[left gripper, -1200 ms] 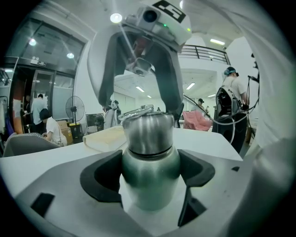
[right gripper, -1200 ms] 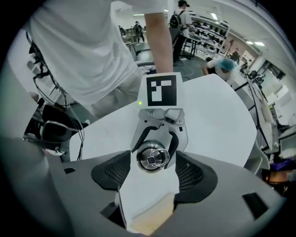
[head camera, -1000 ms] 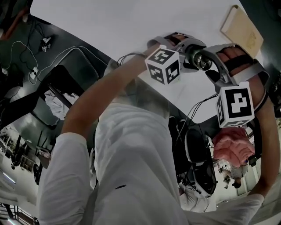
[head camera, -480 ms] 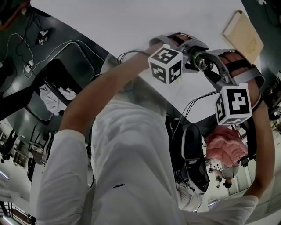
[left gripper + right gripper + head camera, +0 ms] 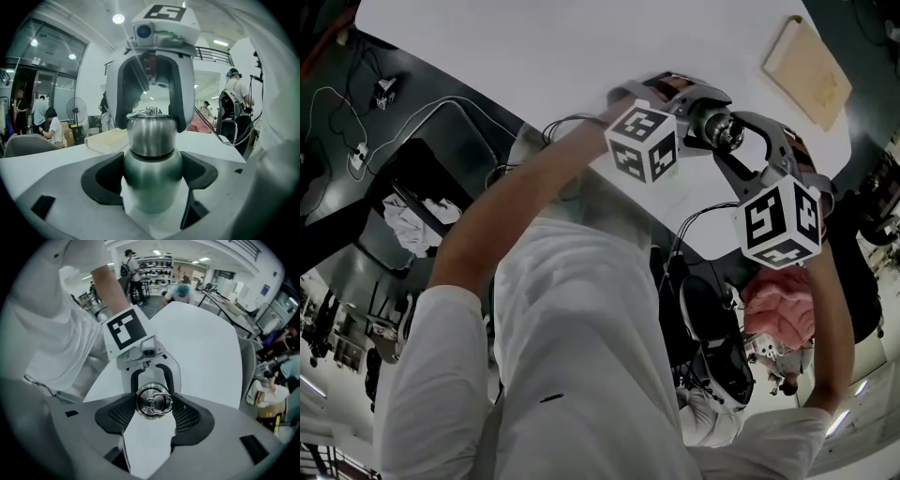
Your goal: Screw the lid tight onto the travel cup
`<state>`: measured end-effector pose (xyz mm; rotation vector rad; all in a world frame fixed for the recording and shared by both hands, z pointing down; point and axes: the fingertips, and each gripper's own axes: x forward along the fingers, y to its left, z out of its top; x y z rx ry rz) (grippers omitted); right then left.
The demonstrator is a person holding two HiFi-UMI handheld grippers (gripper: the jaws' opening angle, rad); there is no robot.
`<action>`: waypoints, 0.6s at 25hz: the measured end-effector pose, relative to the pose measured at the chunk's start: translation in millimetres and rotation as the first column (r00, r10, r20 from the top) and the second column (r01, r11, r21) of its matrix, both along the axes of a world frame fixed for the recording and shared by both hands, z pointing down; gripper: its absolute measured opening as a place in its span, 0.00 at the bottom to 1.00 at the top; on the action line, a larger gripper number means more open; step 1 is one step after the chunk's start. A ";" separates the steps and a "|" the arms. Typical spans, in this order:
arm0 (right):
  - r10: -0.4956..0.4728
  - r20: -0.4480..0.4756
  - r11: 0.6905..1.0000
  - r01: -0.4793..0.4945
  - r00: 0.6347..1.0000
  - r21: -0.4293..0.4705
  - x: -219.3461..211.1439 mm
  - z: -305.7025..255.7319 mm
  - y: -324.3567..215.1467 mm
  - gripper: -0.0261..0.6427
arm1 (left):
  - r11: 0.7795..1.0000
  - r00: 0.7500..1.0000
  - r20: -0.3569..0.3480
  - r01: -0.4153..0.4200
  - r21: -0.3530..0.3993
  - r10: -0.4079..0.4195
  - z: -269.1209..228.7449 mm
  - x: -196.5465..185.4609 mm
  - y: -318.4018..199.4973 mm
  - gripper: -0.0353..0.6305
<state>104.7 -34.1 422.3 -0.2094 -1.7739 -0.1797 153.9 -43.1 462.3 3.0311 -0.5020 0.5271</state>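
Steel fills both gripper views. The travel cup (image 5: 152, 190), a rounded brushed-steel body with a green tint, is clamped between the black pads of the left gripper (image 5: 152, 164), which comes at it from the side. Its round steel lid (image 5: 151, 136), with a small ring on top, is pinched from above by the right gripper (image 5: 154, 403). That gripper's jaws have just been closing with the lid between them, and the pads press its rim on both sides.

The step in hand looks like a tightening turn. To do it well, the left grip should hold the body firm so that only the lid rotates. The right wrist should roll about the cup's own axis so the thread does not bind. A dark seam shows between lid and body, so I judge some turning is left.

The white table (image 5: 534, 56) gives open room around the cup, and the pale wooden board (image 5: 806, 67) lies well apart at the far corner. The cup is held near the table's near edge, close to the person's body. The right elbow and the trailing cables (image 5: 705, 220) therefore seem likeliest to hinder a full roll. Whether the cup's base rests on the table I cannot tell.
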 end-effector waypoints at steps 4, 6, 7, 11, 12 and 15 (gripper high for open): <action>0.227 0.051 0.973 -0.228 0.973 0.026 0.3 -0.1 -5.0 0.40 | 1.000 1.000 -0.002 0.002 0.004 -0.002 0.7 -0.7 -1.2 0.58; 0.352 0.075 0.936 -0.353 0.933 0.004 0.8 0.1 -6.8 0.40 | 1.000 1.000 -0.004 0.001 0.004 -0.001 0.6 -0.9 -1.4 0.58; 0.413 0.085 0.910 -0.414 0.907 -0.006 1.2 0.1 -7.9 0.40 | 1.000 1.000 -0.005 0.001 0.004 -0.001 0.7 -0.8 -1.3 0.58; 0.613 0.121 0.788 -0.615 0.781 -0.022 4.7 -0.6 -12.0 0.40 | 1.000 1.000 -0.006 0.005 0.001 -0.005 0.9 0.2 -1.2 0.58; 0.654 0.131 0.753 -0.658 0.745 -0.023 5.4 -0.9 -13.1 0.40 | 1.000 1.000 -0.007 0.006 0.001 -0.006 0.8 0.2 -1.3 0.58; 0.766 0.169 0.634 -0.773 0.621 -0.030 7.6 -1.3 -16.6 0.40 | 1.000 1.000 -0.007 0.011 0.002 -0.011 0.6 -1.0 -1.6 0.58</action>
